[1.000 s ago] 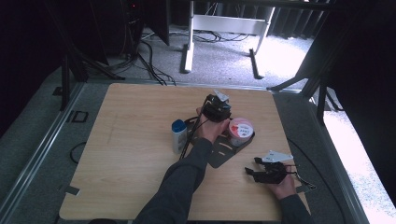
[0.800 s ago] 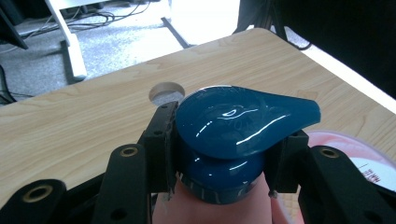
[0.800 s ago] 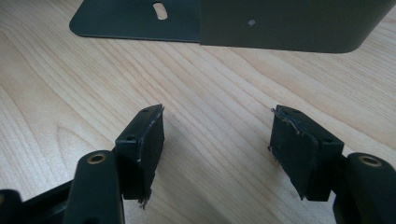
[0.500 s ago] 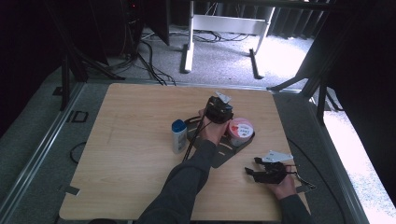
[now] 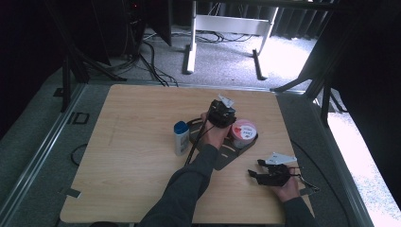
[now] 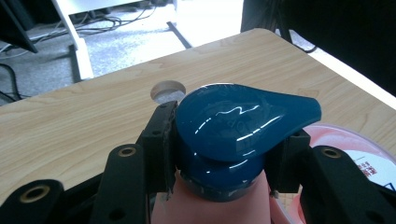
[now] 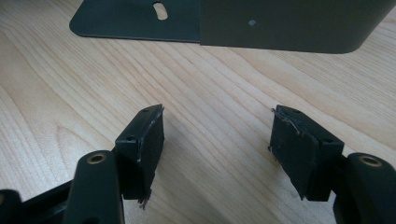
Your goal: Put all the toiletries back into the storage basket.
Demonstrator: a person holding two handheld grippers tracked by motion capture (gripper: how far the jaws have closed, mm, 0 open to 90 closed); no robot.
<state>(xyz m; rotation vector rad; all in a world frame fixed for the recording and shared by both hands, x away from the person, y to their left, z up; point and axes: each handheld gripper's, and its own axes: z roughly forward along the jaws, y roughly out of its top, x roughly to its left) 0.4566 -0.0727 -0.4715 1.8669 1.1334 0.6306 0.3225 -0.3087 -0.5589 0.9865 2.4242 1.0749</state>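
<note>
Pink tub's (image 5: 244, 133) white label print is unreadable.

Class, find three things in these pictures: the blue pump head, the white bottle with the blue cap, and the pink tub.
blue pump head (image 6: 233, 123), left gripper view, glossy top.
white bottle (image 5: 181, 143), high view, body.
pink tub (image 5: 244, 131), high view, lid.
</note>
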